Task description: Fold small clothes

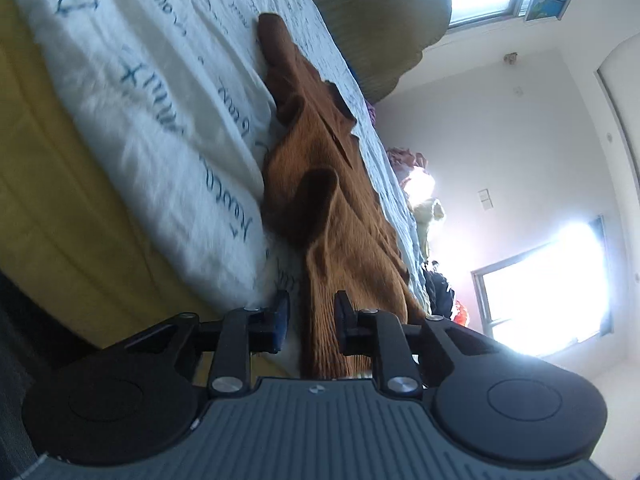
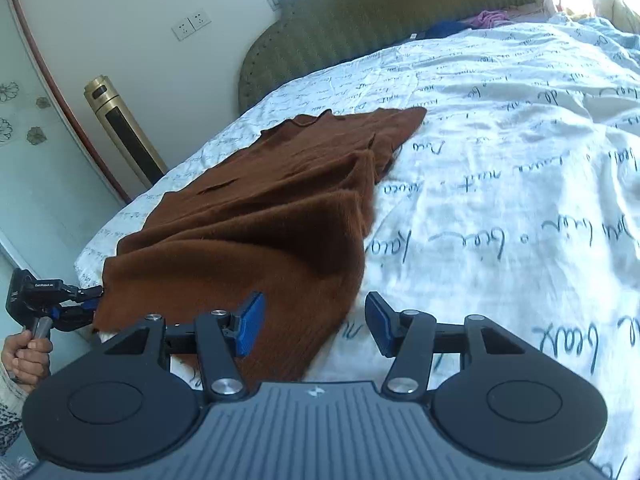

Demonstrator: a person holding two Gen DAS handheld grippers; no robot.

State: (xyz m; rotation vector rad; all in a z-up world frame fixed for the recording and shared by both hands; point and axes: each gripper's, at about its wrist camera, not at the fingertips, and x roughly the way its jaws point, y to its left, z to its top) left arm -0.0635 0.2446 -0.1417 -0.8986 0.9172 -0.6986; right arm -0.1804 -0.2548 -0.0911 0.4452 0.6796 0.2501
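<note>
A: Item 1, brown knit sweater (image 2: pixel 272 216). Loc?

B: On the bed (image 2: pixel 500 184), left side, spread lengthwise w/ hem near, collar far toward the headboard (image 2: pixel 360 16). Rumpled, several ridges down the middle.

A: Handling?

B: Judged soft, light, limp; fuzzy knit, prob. grippy, not slippery, not fragile. Will sag and drape when lifted, so take it at hem corners or side seams, not mid-panel.

A: Item 2, left claw (image 1: pixel 310 320).

B: At near-left hem corner. Own view: jaws apart, fabric running between them; can't tell if it's pinching or only straddling. Right view shows it (image 2: pixel 86 304) touching the hem edge, the person's hand (image 2: pixel 26 354) on the handle below, claw approx. level w/ the bed edge.

A: Item 3, right claw (image 2: pixel 316 324).

B: Released, wide apart, nothing held. Hovers just above near-right hem; left pad over fabric, right pad over the sheet. Points far along the bed.
</note>
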